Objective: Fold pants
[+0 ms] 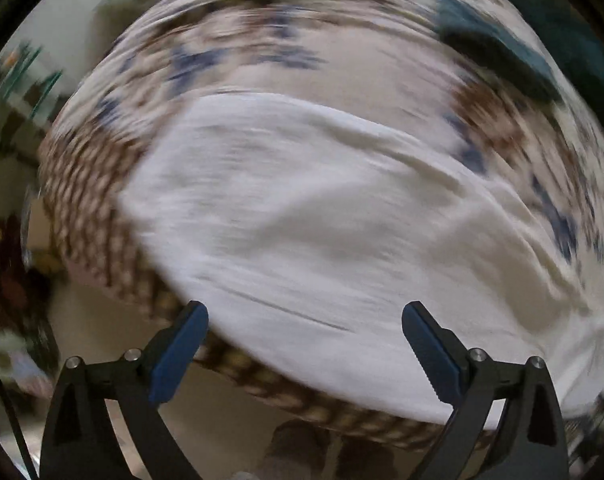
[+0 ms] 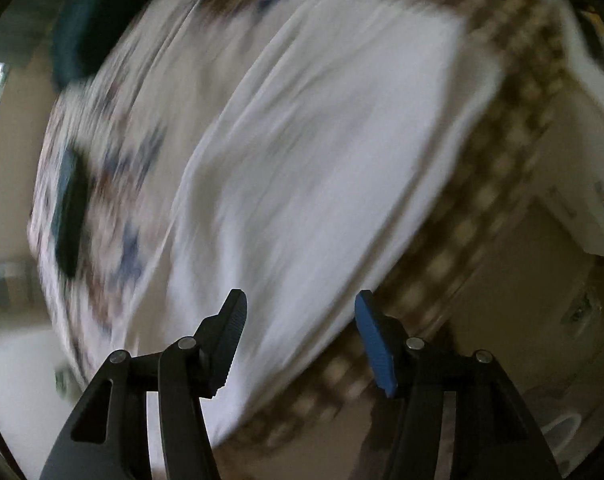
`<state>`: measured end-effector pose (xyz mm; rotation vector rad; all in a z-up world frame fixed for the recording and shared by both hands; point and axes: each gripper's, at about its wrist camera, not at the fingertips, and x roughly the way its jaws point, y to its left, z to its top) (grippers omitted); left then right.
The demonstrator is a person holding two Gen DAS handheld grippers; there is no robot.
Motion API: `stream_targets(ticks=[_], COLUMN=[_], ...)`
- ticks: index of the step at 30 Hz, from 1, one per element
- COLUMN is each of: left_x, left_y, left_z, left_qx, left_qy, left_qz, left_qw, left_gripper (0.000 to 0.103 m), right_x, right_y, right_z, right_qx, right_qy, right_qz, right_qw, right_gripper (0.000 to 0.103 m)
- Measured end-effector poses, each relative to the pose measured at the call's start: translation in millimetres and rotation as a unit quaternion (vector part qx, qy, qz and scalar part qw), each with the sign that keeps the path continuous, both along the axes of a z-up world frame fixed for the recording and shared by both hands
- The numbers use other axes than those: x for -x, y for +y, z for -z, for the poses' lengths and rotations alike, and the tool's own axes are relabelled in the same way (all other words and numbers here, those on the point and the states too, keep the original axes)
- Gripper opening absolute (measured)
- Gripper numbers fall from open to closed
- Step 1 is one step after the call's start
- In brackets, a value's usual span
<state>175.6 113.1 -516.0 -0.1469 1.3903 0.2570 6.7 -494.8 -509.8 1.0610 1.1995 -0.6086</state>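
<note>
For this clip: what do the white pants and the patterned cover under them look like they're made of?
White pants: soft matte woven cloth, probably cotton or similar; it lies in loose creases with no shine.
Patterned cover: also fabric, matte, with a brown check border and blue and brown motifs; it drapes over the edge. Motion blur hides the weave, so the fibre in either is a guess.

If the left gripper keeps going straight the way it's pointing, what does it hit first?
Most likely the white pants spread on the patterned cover. The open left gripper points down at them with nothing between; motion blur makes depth uncertain.
</note>
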Motion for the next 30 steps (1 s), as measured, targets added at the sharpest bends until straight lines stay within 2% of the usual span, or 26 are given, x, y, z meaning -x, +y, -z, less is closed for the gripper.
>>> stream_targets(ticks=[5, 8, 9, 10, 11, 15, 17, 20, 22, 24, 26, 28, 29, 30], left_x=[-22, -30, -32, -34, -35, -36, -35, -33, -33, -32, -32, -33, -35, -36], left_y=[-115, -166, -177, -190, -202, -229, -238, -249, -251, -250, -244, -233, -223, -213], left_z=[25, 29, 27, 26, 25, 20, 18, 21, 24, 24, 18, 12, 8, 7], left_qx=[0.012, 0.006, 0.002, -0.004, -0.012, -0.028, -0.032, -0.043, -0.048, -0.049, -0.052, -0.057, -0.061, -0.068], left_qy=[0.019, 0.020, 0.019, 0.015, 0.015, 0.019, 0.020, 0.026, 0.033, 0.037, 0.029, 0.022, 0.020, 0.020], left_qz=[0.080, 0.120, 0.130, 0.142, 0.155, 0.176, 0.185, 0.194, 0.195, 0.193, 0.187, 0.178, 0.170, 0.162], left_qw=[0.9965, 0.9925, 0.9914, 0.9898, 0.9878, 0.9837, 0.9820, 0.9798, 0.9790, 0.9792, 0.9806, 0.9822, 0.9834, 0.9842], left_gripper=[0.099, 0.099, 0.099, 0.099, 0.099, 0.099, 0.099, 0.099, 0.099, 0.099, 0.099, 0.099, 0.099, 0.099], right_x=[25, 27, 26, 23, 19, 18, 25, 41, 44, 50, 50, 26, 9, -14], right_y=[-94, -140, -151, -158, -161, -160, -160, -167, -175, -184, -185, -170, -157, -138], right_z=[8, 23, 30, 36, 37, 6, 4, 25, 50, 55, 38, 10, -2, -13], right_qx=[0.066, 0.067, 0.058, 0.046, 0.043, 0.095, 0.084, 0.045, -0.004, -0.029, -0.007, 0.026, 0.038, 0.049], right_qy=[0.001, -0.014, -0.022, -0.030, -0.028, -0.020, -0.018, 0.004, 0.027, 0.045, 0.053, 0.047, 0.047, 0.044], right_qz=[0.090, 0.109, 0.108, 0.101, 0.094, 0.067, 0.072, 0.072, 0.063, 0.072, 0.061, -0.006, -0.049, -0.099], right_qw=[0.994, 0.992, 0.992, 0.993, 0.994, 0.993, 0.994, 0.996, 0.998, 0.996, 0.997, 0.999, 0.997, 0.993], right_gripper=[0.059, 0.058, 0.042, 0.020, 0.007, 0.006, 0.006, 0.007, 0.020, 0.043, 0.045, 0.055, 0.073, 0.082])
